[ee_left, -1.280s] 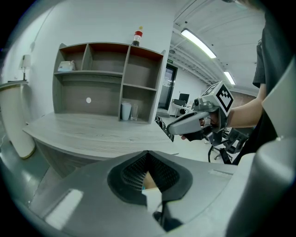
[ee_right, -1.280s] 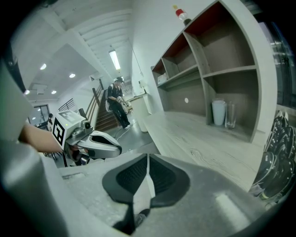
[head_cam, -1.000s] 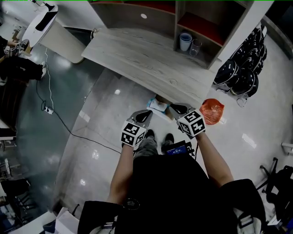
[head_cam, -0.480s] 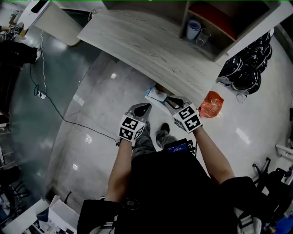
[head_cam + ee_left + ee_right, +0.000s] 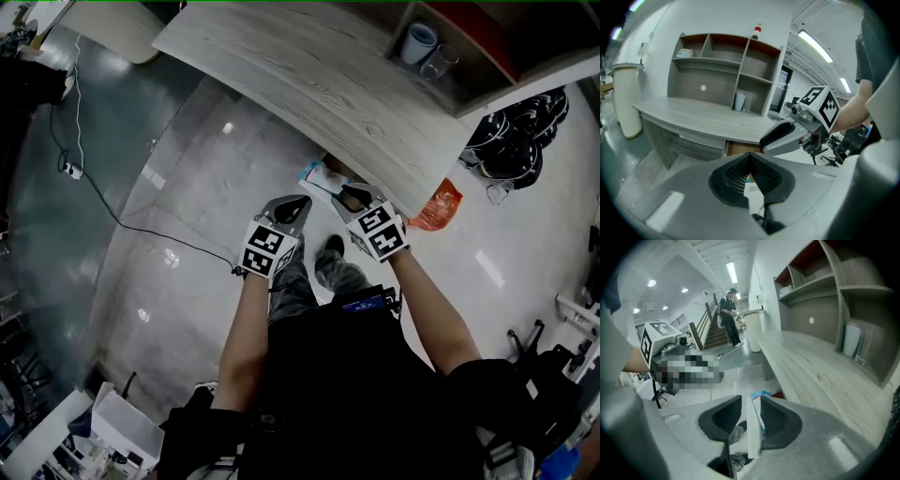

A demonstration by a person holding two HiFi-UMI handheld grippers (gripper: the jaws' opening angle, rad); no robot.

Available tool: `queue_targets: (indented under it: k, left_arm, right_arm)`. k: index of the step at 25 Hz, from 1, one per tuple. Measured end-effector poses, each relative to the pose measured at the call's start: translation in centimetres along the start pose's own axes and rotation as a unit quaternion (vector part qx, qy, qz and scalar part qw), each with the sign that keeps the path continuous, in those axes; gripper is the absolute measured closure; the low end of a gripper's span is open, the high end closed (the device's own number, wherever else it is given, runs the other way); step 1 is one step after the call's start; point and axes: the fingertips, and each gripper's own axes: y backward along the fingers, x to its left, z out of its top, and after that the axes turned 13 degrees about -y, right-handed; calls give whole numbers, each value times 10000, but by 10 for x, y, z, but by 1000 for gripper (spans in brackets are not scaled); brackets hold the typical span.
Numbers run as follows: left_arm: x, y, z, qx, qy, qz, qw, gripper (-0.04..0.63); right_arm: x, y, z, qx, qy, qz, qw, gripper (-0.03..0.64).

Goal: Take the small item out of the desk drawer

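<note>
Right claw (image 5: 750,401) first: I read its grey jaws as having just been opening, and they stand apart. A thin white flat item with a blue end (image 5: 753,427) stands upright in the gap, close against the right-hand pad and clear of the left one, so nothing is gripped. My left claw (image 5: 750,157) has its black pad tips together and holds nothing. From the head view, both claws hang side by side over the glossy pale floor (image 5: 187,244), by the person's legs. Just beyond the right one's tips the white-and-blue item sits at the open brown drawer (image 5: 740,149), under the near edge of the pale wood-grain surface (image 5: 309,75). An orange plastic bag (image 5: 439,206) lies on the floor to the right. Farther off, a shelf unit (image 5: 722,61) on the surface holds a pale blue cup (image 5: 418,41) and a clear glass (image 5: 441,62).
</note>
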Motion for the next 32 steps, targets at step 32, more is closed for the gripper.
queue_targets:
  k: [32]
  left_arm:
    - [11,-21,-92,206,501,-113,9985,594]
  right_arm:
    - [-52,-130,-70,1154,554,-784,9887,434]
